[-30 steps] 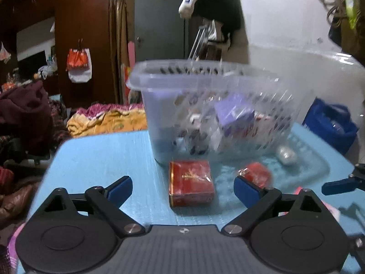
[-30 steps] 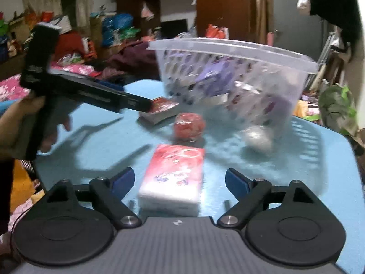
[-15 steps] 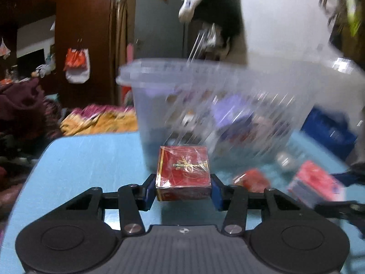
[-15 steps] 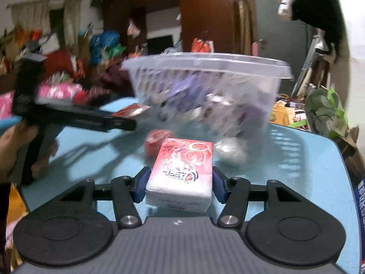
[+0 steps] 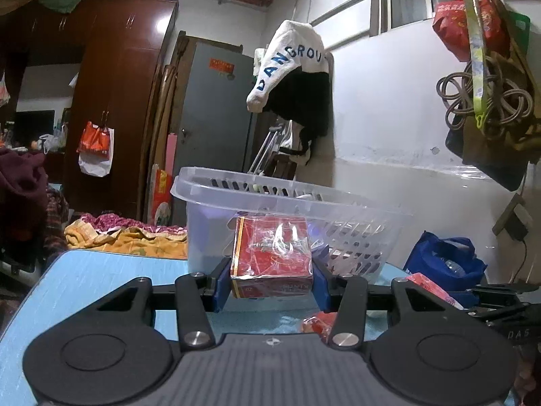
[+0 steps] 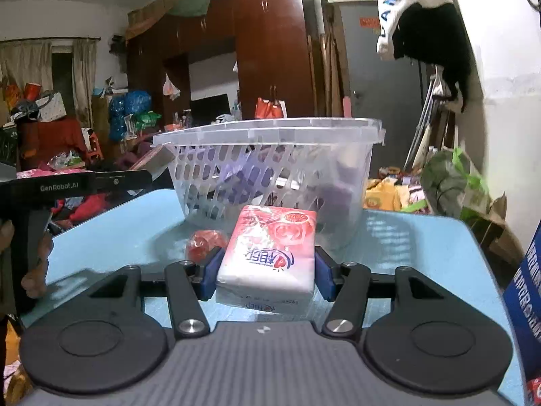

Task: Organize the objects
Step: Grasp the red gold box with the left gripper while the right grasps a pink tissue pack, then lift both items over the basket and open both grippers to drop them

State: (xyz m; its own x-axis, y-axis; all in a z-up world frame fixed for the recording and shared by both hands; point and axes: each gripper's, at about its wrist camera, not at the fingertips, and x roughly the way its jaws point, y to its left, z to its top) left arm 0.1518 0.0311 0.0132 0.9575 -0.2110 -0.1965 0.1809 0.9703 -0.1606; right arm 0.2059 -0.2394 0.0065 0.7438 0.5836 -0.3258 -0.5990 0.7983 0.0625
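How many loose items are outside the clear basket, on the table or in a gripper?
3: a red box held in the left gripper, a pink tissue pack held in the right gripper, and a red wrapped ball on the blue table. Others may be hidden.

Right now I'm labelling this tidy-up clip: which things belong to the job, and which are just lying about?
Part of the job:
- red box, clamped in the left gripper
- tissue pack, clamped in the right gripper
- clear basket
- red round packet, loose on the blue table

Lying about:
- hanging white garment
- blue bag
- coiled cord
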